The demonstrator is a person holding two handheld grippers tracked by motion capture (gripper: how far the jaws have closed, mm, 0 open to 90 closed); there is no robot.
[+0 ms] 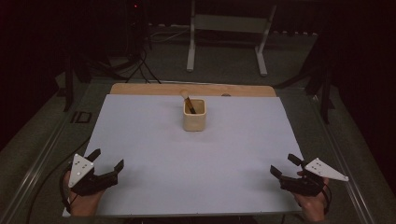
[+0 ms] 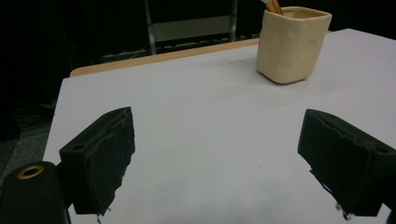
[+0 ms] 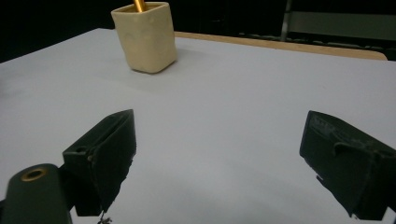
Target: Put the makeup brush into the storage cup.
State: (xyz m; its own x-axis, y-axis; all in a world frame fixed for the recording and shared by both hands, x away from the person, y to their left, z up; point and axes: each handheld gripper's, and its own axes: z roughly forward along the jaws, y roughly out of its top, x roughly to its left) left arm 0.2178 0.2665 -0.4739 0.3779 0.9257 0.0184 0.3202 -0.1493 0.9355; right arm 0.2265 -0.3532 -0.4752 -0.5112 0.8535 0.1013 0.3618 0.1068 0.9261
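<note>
Pale grey sheet (image 1: pixel 196 158) covers the table, with a wooden strip (image 1: pixel 140 88) showing along its far edge. At the near left corner the left gripper (image 1: pixel 108 158) rests in a hand (image 1: pixel 84 203), jaws spread wide and holding nothing. Toward the middle of the far edge stands a cream square cup (image 1: pixel 194 115) with a brown-handled tool (image 1: pixel 187 101) leaning inside. At the near right corner the right gripper (image 1: pixel 285 165) sits wide apart too, empty.
</note>
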